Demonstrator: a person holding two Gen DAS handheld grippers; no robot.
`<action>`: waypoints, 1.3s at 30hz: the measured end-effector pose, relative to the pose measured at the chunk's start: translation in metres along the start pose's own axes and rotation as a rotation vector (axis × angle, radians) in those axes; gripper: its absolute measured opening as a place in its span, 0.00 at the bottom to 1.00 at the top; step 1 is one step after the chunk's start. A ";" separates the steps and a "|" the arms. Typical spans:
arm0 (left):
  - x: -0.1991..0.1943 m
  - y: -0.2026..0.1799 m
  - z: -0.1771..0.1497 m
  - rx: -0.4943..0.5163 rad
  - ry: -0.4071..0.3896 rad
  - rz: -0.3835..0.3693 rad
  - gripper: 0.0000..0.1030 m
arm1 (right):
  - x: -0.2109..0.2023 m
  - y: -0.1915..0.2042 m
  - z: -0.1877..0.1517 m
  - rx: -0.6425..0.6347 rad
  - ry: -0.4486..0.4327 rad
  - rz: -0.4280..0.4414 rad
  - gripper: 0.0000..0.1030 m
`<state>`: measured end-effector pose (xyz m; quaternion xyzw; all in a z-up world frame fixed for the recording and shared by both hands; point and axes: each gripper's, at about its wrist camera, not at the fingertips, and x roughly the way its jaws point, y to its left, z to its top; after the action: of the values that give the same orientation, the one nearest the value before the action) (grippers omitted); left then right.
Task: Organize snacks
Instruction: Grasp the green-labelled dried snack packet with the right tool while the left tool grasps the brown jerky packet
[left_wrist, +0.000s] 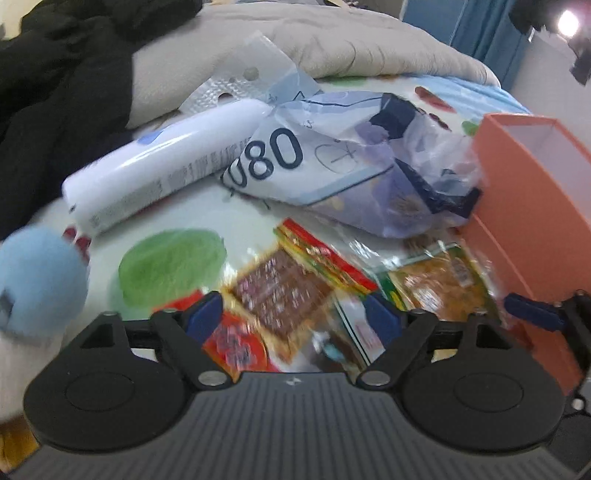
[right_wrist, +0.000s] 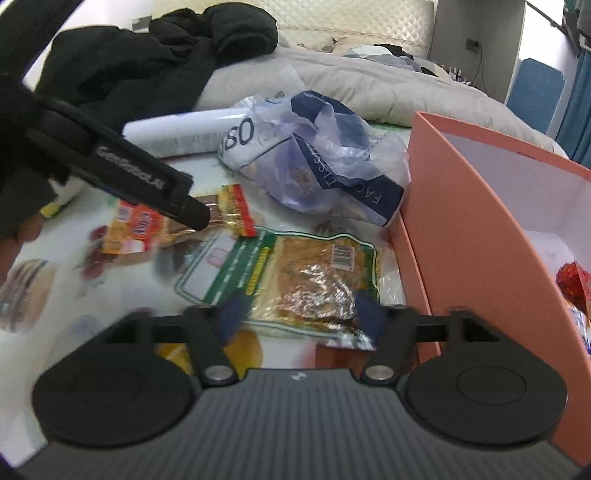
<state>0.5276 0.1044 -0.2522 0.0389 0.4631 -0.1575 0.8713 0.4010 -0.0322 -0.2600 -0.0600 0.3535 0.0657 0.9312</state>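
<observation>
Bed (left_wrist: 173, 266): printed sheet, snacks strewn.
Left hand-held gripper (left_wrist: 295, 317): jaws apart over red snack packet (left_wrist: 280, 284), seemingly untouched.
Right hand-held gripper (right_wrist: 299, 317): jaws apart above green-edged packet (right_wrist: 314, 277).
Orange box (right_wrist: 461, 206): right, beside packets.

Left wrist view: from just above the patterned bedsheet (left_wrist: 173, 266), facing steeply down and forward, very near the red snack packet (left_wrist: 280, 291). Right wrist view: from the side of the orange box (right_wrist: 461, 206), a little further back, facing down toward the green-edged packet (right_wrist: 314, 277). Shared by both: both packets, white tube (left_wrist: 159, 173), plastic bag (right_wrist: 332, 166), box.
</observation>
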 end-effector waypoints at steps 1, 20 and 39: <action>0.007 0.001 0.004 0.010 0.011 -0.003 0.88 | 0.004 0.000 0.000 -0.001 -0.001 -0.005 0.80; 0.052 -0.013 0.021 0.170 0.099 -0.031 0.88 | 0.054 0.002 0.016 -0.017 0.023 -0.022 0.82; -0.015 -0.033 -0.069 0.080 0.088 0.053 0.84 | -0.002 0.016 -0.024 -0.152 0.089 0.127 0.77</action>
<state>0.4552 0.0915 -0.2764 0.0928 0.4932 -0.1511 0.8516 0.3812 -0.0209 -0.2770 -0.1106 0.3918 0.1484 0.9012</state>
